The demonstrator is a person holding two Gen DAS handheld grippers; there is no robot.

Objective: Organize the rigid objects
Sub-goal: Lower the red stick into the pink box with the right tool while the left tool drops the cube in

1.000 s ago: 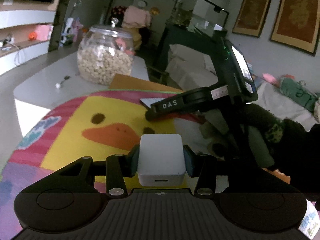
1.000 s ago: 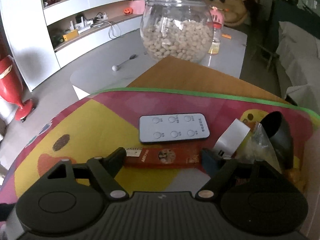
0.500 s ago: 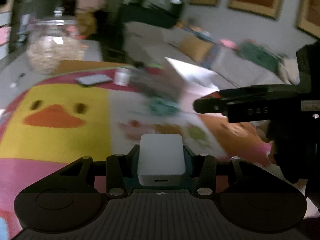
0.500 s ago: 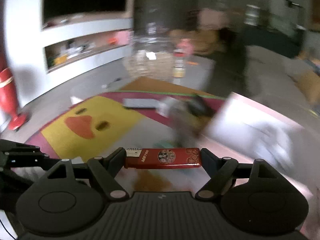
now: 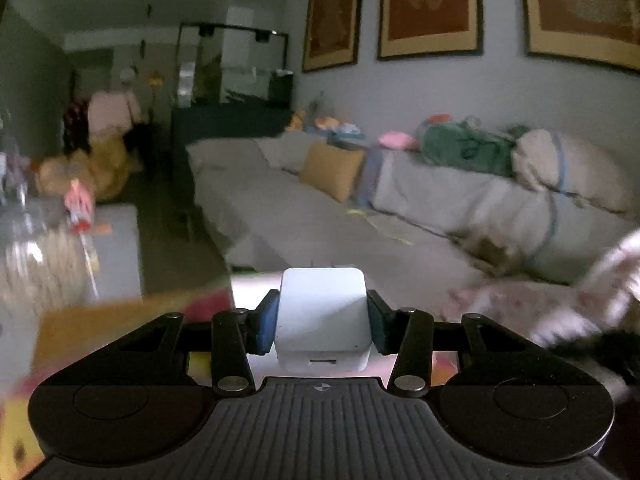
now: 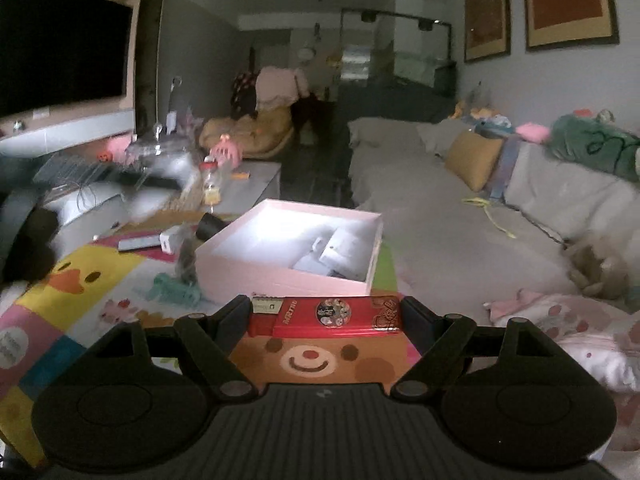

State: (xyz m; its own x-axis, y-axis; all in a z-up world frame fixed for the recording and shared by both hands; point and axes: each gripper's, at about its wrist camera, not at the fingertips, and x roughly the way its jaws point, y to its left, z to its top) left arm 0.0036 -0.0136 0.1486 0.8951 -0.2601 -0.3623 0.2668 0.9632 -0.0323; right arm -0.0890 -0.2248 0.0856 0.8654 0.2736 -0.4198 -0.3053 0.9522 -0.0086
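The left gripper's (image 5: 322, 320) fingers (image 5: 267, 322) clamp a white charger (image 5: 322, 316) by its flat sides, about half open. The right gripper (image 6: 326, 318) holds a red box (image 6: 326, 317) endwise, spread wide. Both look light, stiff and smooth, probably slippery. The pink tray (image 6: 280, 276) lies just beyond the red box.

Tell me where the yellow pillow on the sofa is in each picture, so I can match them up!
Left wrist view: the yellow pillow sits just above the middle, on the grey sofa, above the white cube.
Right wrist view: the yellow pillow is right of the middle, on the same sofa, beyond the pink box.
Shared landmark: the green bundle lies on the sofa's back, to the right of the pillow, in both.
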